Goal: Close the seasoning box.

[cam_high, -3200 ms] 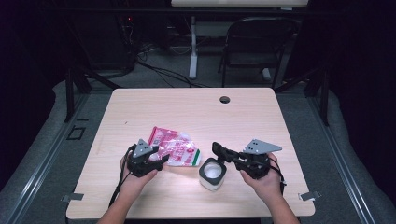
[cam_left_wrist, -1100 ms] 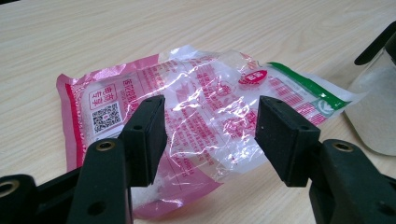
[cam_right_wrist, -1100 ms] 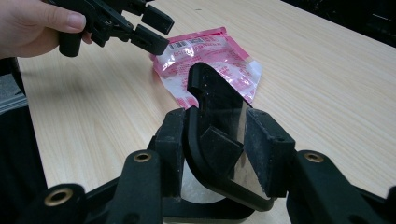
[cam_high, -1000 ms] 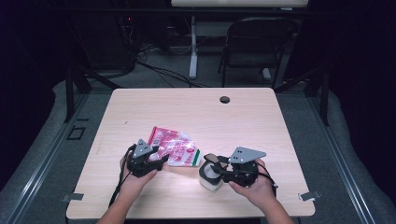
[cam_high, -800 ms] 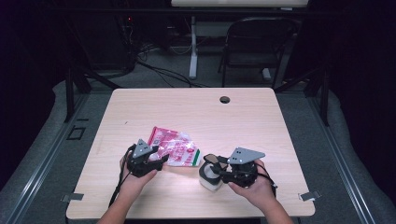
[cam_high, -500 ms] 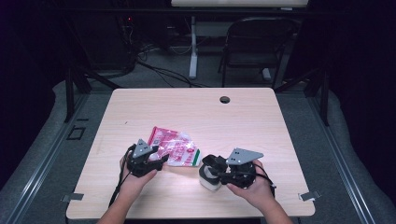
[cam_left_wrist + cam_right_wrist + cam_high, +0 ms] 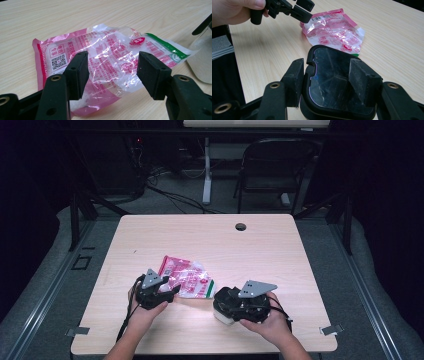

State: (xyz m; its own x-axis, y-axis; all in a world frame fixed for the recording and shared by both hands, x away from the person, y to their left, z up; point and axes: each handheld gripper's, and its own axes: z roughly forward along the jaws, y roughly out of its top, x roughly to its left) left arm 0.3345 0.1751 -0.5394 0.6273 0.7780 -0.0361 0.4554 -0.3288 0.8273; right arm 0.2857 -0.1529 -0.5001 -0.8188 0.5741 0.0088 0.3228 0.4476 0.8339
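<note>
Where glossy lid (image 7: 337, 82) gleams, crinkled plastic packet (image 7: 110, 60) lies.

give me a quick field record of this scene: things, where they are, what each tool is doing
surface: wooden table
bag: pink and clear plastic bag, lying flat near the table's middle, crumpled, green strip at one end
container: pale tub with a black-rimmed clear lid, near the table's front edge, beside the bag's green end
left tool: open, jaws on either side of the bag's near part, not pressing
right tool: jaws have just been opening; they stand either side of the lid
hole: small dark hole near the table's far edge
</note>
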